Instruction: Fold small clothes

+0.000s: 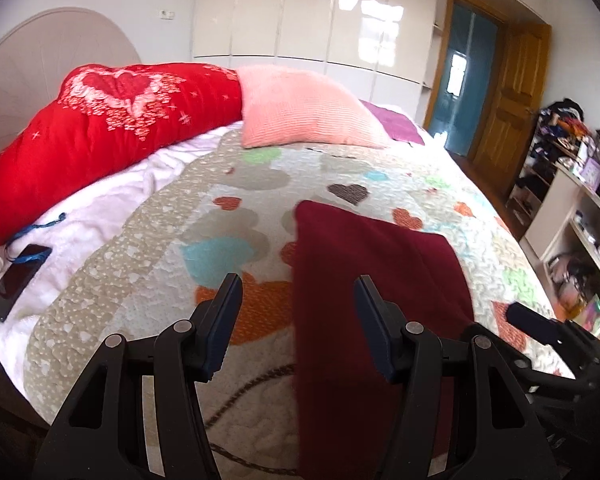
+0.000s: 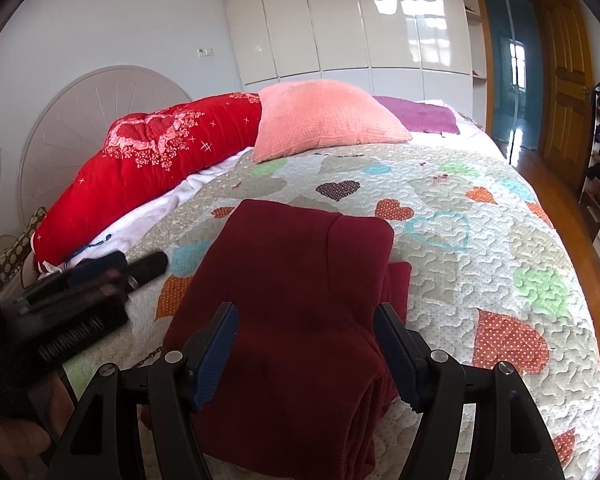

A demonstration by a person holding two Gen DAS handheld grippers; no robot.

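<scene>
A dark red garment point(image 2: 300, 280) lies folded into a long stack on the heart-patterned quilt point(image 2: 480, 248). It also shows in the left wrist view point(image 1: 372, 280). My right gripper point(image 2: 306, 314) is open and empty, held over the near part of the garment. My left gripper point(image 1: 298, 286) is open and empty, above the garment's left edge. The left gripper shows at the left of the right wrist view point(image 2: 140, 264). The right gripper shows at the right of the left wrist view point(image 1: 532, 320).
A red heart quilt roll point(image 1: 100, 128), a pink pillow point(image 1: 304, 108) and a purple cloth point(image 1: 396, 124) lie at the bed's head. A black phone point(image 1: 16, 280) lies on the white sheet at left. Shelves point(image 1: 572, 200) and a wooden door point(image 1: 508, 96) stand right.
</scene>
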